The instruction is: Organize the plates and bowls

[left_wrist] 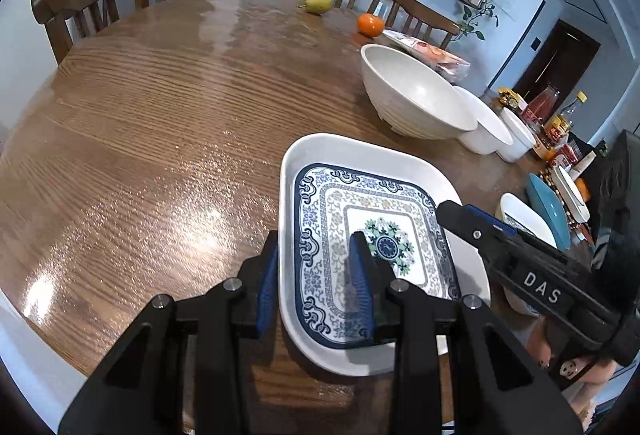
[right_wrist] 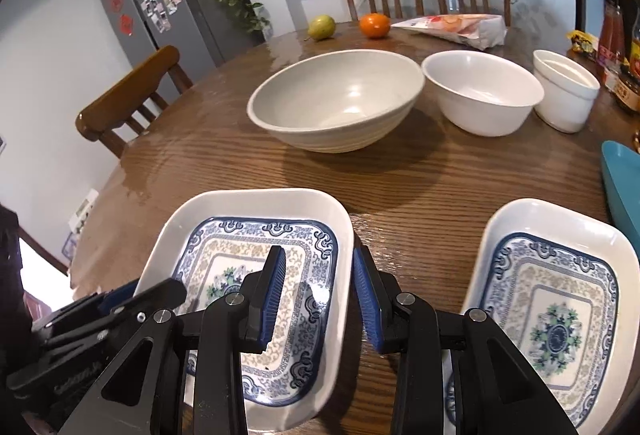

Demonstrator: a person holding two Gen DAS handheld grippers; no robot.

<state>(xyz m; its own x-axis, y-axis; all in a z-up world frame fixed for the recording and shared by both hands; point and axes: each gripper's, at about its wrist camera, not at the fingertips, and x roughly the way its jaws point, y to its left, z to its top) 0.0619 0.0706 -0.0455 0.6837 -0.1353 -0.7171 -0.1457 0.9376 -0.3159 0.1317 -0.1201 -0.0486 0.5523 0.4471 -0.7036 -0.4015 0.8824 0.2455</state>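
Observation:
A white rectangular plate with a blue pattern (left_wrist: 360,195) lies on the wooden table. My left gripper (left_wrist: 316,275) is open and straddles its left rim. My right gripper (right_wrist: 320,283) is open and straddles the right rim of the same plate (right_wrist: 256,211); it also shows in the left wrist view (left_wrist: 472,219). A second patterned plate (right_wrist: 560,235) lies to the right. A large grey-white bowl (right_wrist: 336,103), a white bowl (right_wrist: 480,91) and a small white cup-bowl (right_wrist: 564,91) stand in a row behind.
A pear (right_wrist: 321,27), an orange (right_wrist: 374,25) and a snack bag (right_wrist: 460,27) lie at the far edge. A teal dish (right_wrist: 624,179) and sauce bottles (right_wrist: 612,43) stand at the right. Wooden chairs (right_wrist: 124,103) surround the table (right_wrist: 420,175).

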